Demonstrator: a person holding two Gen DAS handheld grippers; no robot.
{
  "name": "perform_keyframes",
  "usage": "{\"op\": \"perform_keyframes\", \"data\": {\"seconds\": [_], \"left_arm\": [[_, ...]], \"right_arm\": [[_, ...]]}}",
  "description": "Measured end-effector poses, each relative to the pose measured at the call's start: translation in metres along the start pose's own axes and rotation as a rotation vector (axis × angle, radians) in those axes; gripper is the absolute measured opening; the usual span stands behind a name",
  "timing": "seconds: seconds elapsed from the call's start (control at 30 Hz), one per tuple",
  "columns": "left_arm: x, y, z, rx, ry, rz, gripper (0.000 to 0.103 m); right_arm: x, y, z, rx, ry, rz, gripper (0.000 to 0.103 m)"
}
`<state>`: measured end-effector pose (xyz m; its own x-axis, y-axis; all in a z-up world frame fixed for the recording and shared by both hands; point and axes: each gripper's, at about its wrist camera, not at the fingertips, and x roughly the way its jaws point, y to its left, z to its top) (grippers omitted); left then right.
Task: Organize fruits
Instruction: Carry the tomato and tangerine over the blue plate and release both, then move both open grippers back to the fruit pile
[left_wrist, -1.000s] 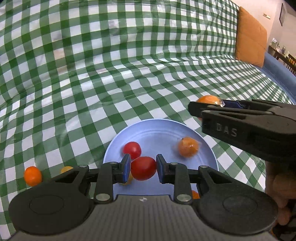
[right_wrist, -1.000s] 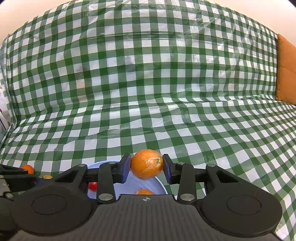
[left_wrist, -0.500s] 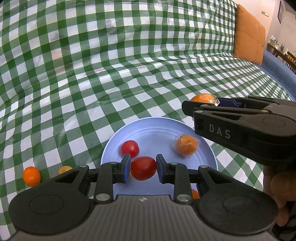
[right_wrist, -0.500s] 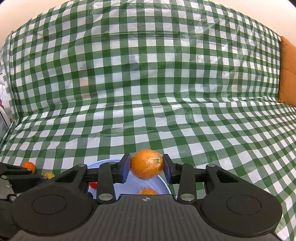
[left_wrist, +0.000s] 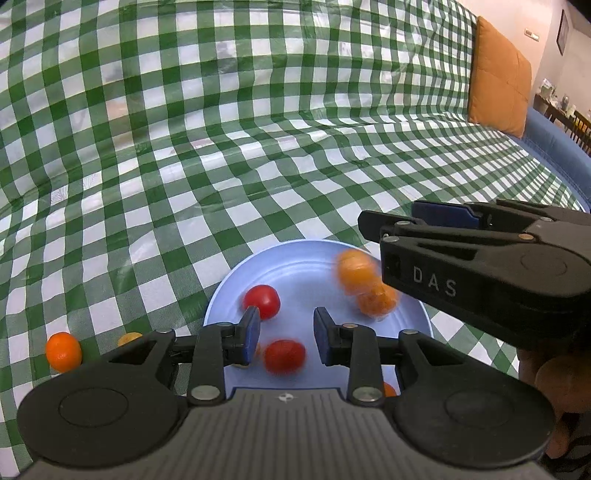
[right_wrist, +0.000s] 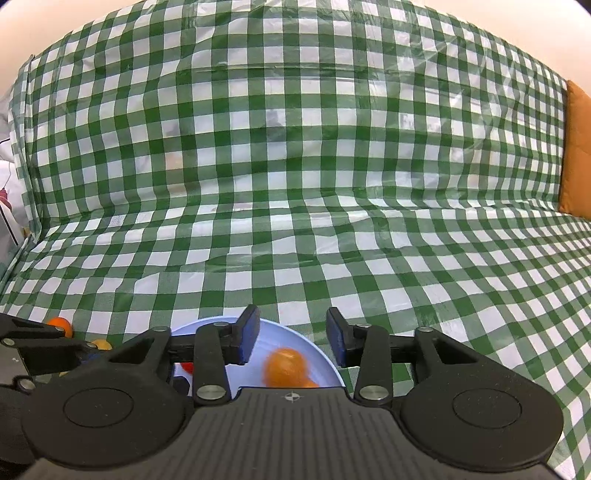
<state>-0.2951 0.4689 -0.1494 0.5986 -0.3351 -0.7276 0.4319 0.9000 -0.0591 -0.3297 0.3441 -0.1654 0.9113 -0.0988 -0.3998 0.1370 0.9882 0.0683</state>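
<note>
Left claw (left_wrist: 283, 328): jaws have just been opening, blue pads apart, gripping nothing. A blurred red tomato (left_wrist: 285, 356) sits in the gap below the pads, clear of both, over the light blue plate (left_wrist: 295, 258). Just ahead of the left pad, a second red tomato (left_wrist: 261, 301) lies on the plate. Ahead and to the right, two orange fruits: one blurred (left_wrist: 354, 270), the other in clear wrap (left_wrist: 377, 300) right beside it, both on the plate's right side under the other claw's body. A bit of orange (left_wrist: 389, 388) shows at the plate's near edge behind the right finger; can't tell what it is.

Right claw (right_wrist: 291, 336): jaws have just been opening, pads stand wide, nothing between them. The blurred orange shows below the gap (right_wrist: 284, 366), on or just above the plate (right_wrist: 325, 360); can't tell which. In the left wrist view this claw (left_wrist: 373, 225) reaches in from the right over the plate's right rim, with the person's hand (left_wrist: 554, 380) behind it.

Off the plate, left of the left claw: a small orange fruit (left_wrist: 63, 350) and a smaller yellow one (left_wrist: 129, 338) on the green checked cloth (left_wrist: 221, 147). Far right, an orange cushion (left_wrist: 498, 96).
</note>
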Motion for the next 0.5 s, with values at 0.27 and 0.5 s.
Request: {"op": "perform_keyframes", "data": {"seconds": [0.27, 0.5], "left_arm": [[0.001, -0.0029, -0.0007, -0.001, 0.002, 0.009, 0.035], [0.0011, -0.0033, -0.0016, -0.006, 0.002, 0.017, 0.035]], "right_arm": [[0.0, -0.0009, 0.0002, 0.004, 0.0, -0.002, 0.048], [0.0, 0.0001, -0.0003, -0.001, 0.0, -0.001, 0.048]]}}
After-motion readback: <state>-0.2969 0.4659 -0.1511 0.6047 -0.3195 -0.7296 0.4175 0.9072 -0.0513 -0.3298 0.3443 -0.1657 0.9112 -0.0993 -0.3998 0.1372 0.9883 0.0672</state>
